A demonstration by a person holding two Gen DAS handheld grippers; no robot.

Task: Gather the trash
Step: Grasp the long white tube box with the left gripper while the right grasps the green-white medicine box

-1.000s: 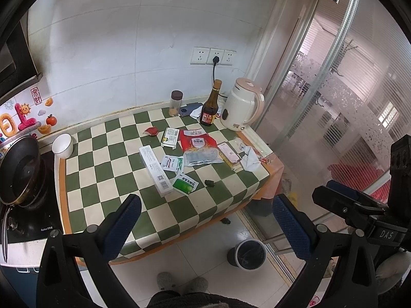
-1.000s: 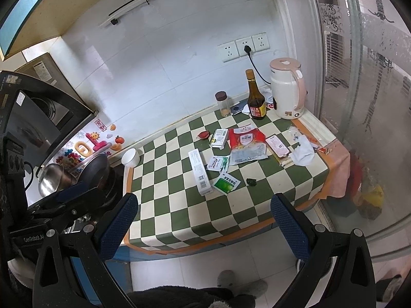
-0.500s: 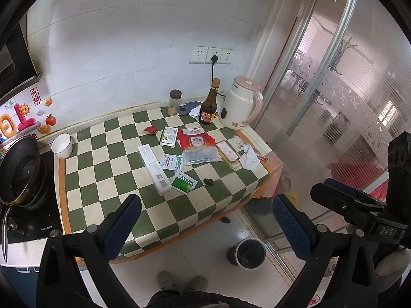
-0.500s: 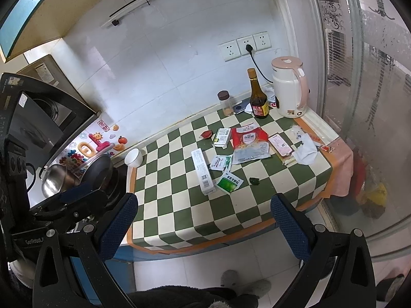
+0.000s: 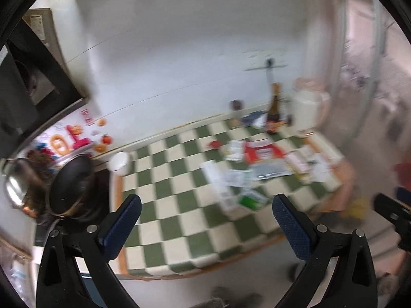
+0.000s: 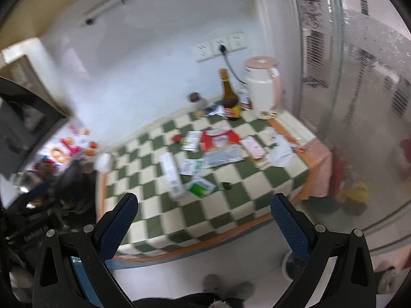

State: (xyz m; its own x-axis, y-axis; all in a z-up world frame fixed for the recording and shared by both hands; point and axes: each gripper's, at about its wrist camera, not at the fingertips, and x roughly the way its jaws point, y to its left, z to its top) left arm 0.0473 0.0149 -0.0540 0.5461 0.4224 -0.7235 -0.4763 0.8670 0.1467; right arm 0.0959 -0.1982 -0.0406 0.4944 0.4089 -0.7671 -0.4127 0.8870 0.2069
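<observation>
Left wrist view has swung left in half a second, blurring the checkered table [image 5: 179,218]. Wrappers [image 6: 221,151] lie scattered mid-table, untouched; collection hasn't begun. Left gripper [image 5: 205,220] and right gripper [image 6: 204,218] hang spread, empty.

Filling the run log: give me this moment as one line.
phase: approach | left tool: open, empty | right tool: open, empty | wrappers: on table, untouched | view: blurred
</observation>
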